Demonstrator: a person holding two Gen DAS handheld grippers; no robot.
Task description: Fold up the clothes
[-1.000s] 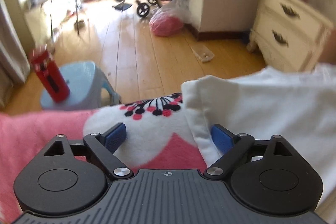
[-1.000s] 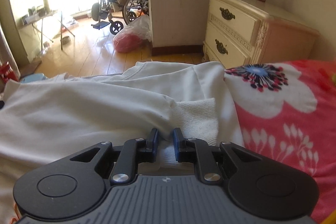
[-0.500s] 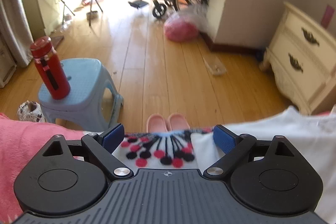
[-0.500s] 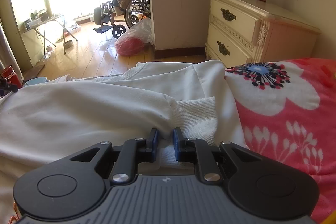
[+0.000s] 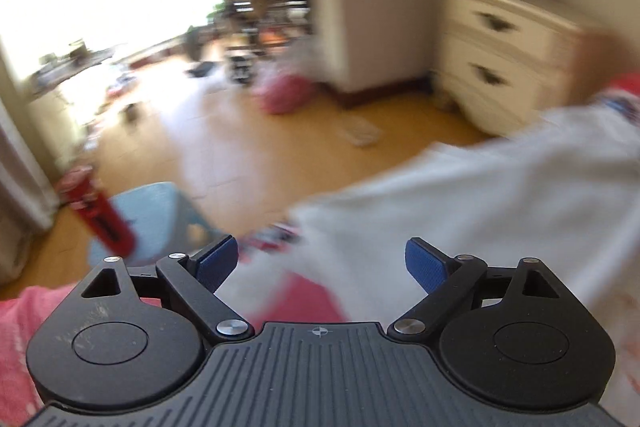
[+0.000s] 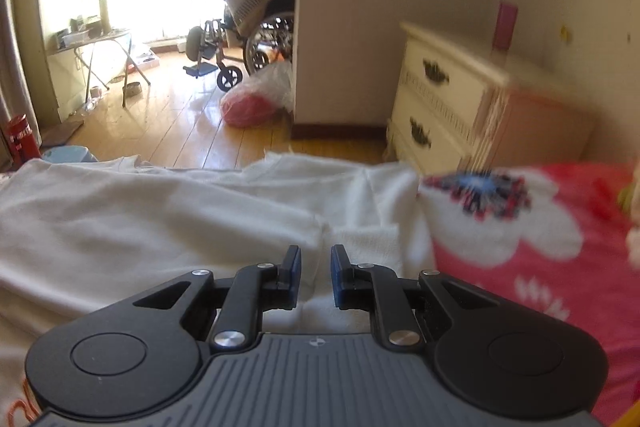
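A white sweatshirt [image 6: 160, 219] lies spread over a pink flowered blanket [image 6: 540, 287] on the bed. My right gripper [image 6: 316, 267] sits low on it at the ribbed cuff [image 6: 368, 247]. It is shut on a pinch of that white cloth, which bulges between the blue pads. In the blurred left wrist view, my left gripper [image 5: 322, 261] hangs open with nothing between its fingers. It hovers above the left end of the sweatshirt [image 5: 480, 195], where the blanket [image 5: 24, 327] shows.
Beyond the bed's edge lies a wooden floor, with a red bottle [image 5: 100, 211] on a blue stool [image 5: 160, 203] at the left. A cream nightstand [image 6: 452, 107] stands at the right by the wall. Farther off are a pink bag [image 6: 252, 99] and a wheelchair [image 6: 248, 39].
The left gripper, still open, swung out over the bed's edge and came back right over the sweatshirt's end, rolling; its view is now blurred. The right gripper keeps its hold on the cuff.
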